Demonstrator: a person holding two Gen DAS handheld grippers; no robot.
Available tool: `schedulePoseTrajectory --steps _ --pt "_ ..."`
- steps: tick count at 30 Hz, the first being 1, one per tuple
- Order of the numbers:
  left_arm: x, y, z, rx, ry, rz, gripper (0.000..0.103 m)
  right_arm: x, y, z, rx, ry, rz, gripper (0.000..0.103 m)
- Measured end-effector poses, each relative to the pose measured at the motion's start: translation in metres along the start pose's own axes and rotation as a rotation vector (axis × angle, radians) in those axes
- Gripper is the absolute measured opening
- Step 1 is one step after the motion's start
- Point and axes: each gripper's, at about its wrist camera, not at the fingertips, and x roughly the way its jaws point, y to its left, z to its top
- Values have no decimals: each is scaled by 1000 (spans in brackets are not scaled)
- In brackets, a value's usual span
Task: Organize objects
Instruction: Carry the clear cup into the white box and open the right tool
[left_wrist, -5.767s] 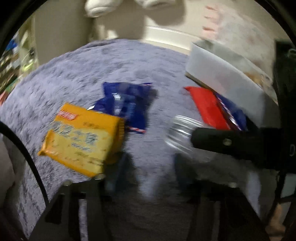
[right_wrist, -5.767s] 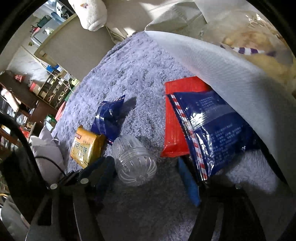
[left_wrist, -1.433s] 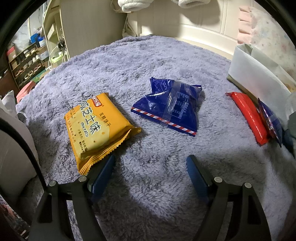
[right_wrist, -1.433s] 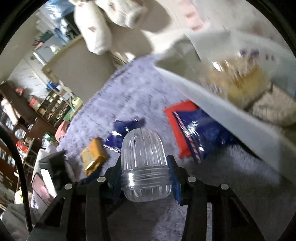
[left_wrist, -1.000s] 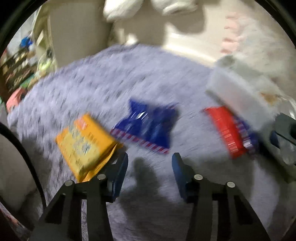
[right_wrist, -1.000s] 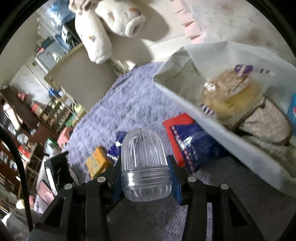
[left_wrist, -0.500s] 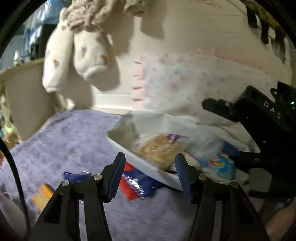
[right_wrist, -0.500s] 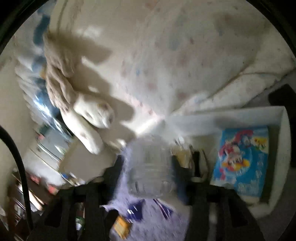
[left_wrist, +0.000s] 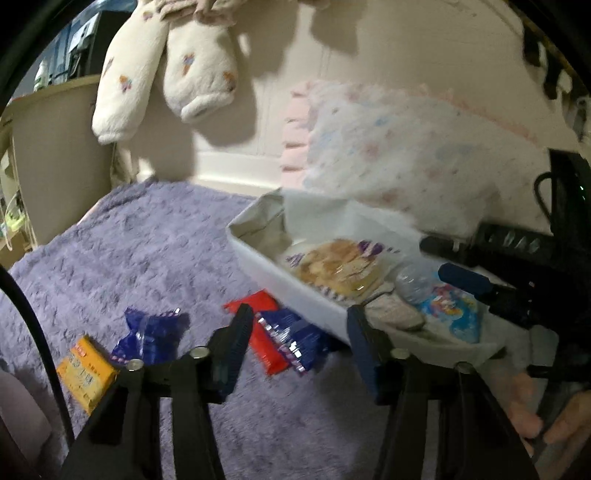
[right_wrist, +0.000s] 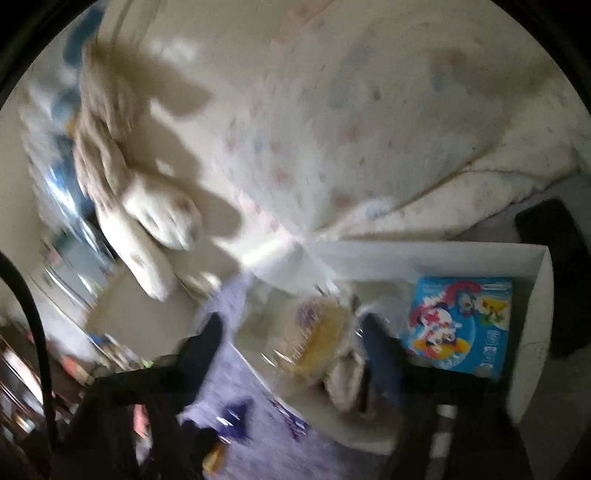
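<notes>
Outside, four snack packs lay on the rug (left_wrist: 155, 236). The white box (left_wrist: 280, 284) held cookies (left_wrist: 338, 266), a clear jar (left_wrist: 412, 284) and a blue pack (left_wrist: 452, 308). Both grippers, left (left_wrist: 299, 332) and right (right_wrist: 291, 343), were closing on nothing.

- This was a home, most likely a bedroom or a child's room.
- A fluffy purple rug (left_wrist: 155, 251) covered the floor below and ahead of the left gripper (left_wrist: 299, 332).
- A plush toy's cream legs (left_wrist: 166, 70) hung down high above it, to the left.
- A pale quilt with pink frills (left_wrist: 388, 155) lay beyond, behind a white fabric bin (left_wrist: 280, 277) of snacks.
- Cluttered shelves (left_wrist: 14, 199) stood far off at the left edge.
- Snack packets lay loose on the rug beside the bin.
</notes>
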Motion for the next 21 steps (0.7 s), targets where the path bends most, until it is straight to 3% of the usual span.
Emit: schedulePoseTrajectory --steps 2,6,7,10,13,15,17,18,21 --pt "6 9 -4 -17 20 -6 42 18 7 -3 -51 79 -33 25" --pt "12 24 -12 -41 38 8 41 76 34 -1 -208 183 -126 22" --pt "12 26 -13 -42 41 14 41 98 34 -1 -187 206 -96 25" --pt "11 33 -13 -49 37 24 41 117 19 -12 -74 156 134 24" --pt "8 38 -13 -72 32 11 41 92 21 -15 -111 71 100 25" --pt "5 39 -14 -78 24 0 41 72 25 -17 -124 33 84 28" --pt "0 39 -16 -69 11 -1 41 59 26 -22 -106 35 101 52" --pt "-5 40 -18 -65 -4 -5 41 55 27 -25 -102 49 98 57" --pt "-13 50 -22 -88 -18 9 42 51 37 -35 -127 143 52 60"
